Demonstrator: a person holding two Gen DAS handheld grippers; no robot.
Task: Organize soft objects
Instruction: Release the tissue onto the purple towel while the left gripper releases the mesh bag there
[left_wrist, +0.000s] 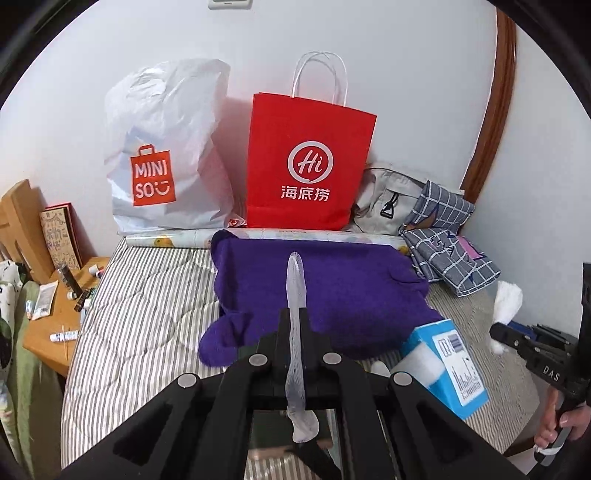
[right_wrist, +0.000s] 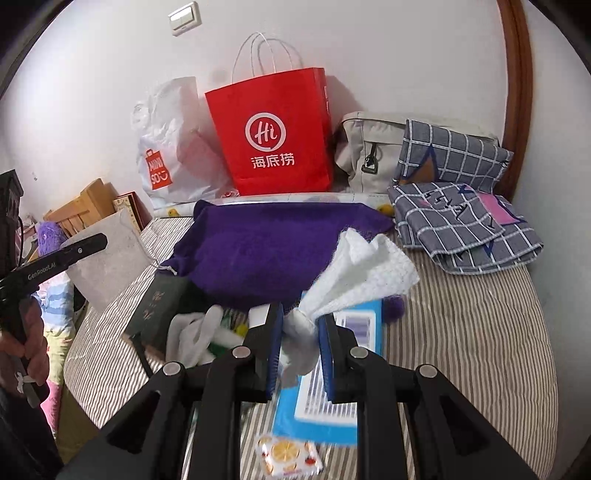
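Observation:
My left gripper (left_wrist: 296, 314) is shut on a thin grey sheet of cloth (left_wrist: 296, 280), seen edge-on, held above the purple knitted cloth (left_wrist: 314, 291) on the striped bed (left_wrist: 147, 314). In the right wrist view the sheet (right_wrist: 107, 266) shows flat in the left gripper (right_wrist: 101, 242). My right gripper (right_wrist: 300, 323) is shut on a white tissue-like cloth (right_wrist: 362, 269) above a blue box (right_wrist: 328, 406). It also shows at the right of the left wrist view (left_wrist: 496, 328) with the white cloth (left_wrist: 508, 301).
A red paper bag (left_wrist: 310, 166), a white MINISO bag (left_wrist: 166, 155), a grey backpack (left_wrist: 391, 199) and folded checked bedding (left_wrist: 447, 243) line the wall. A dark booklet (right_wrist: 159, 310), white socks (right_wrist: 192, 332) and a snack packet (right_wrist: 288, 454) lie near me. A wooden bedside table (left_wrist: 55, 317) stands left.

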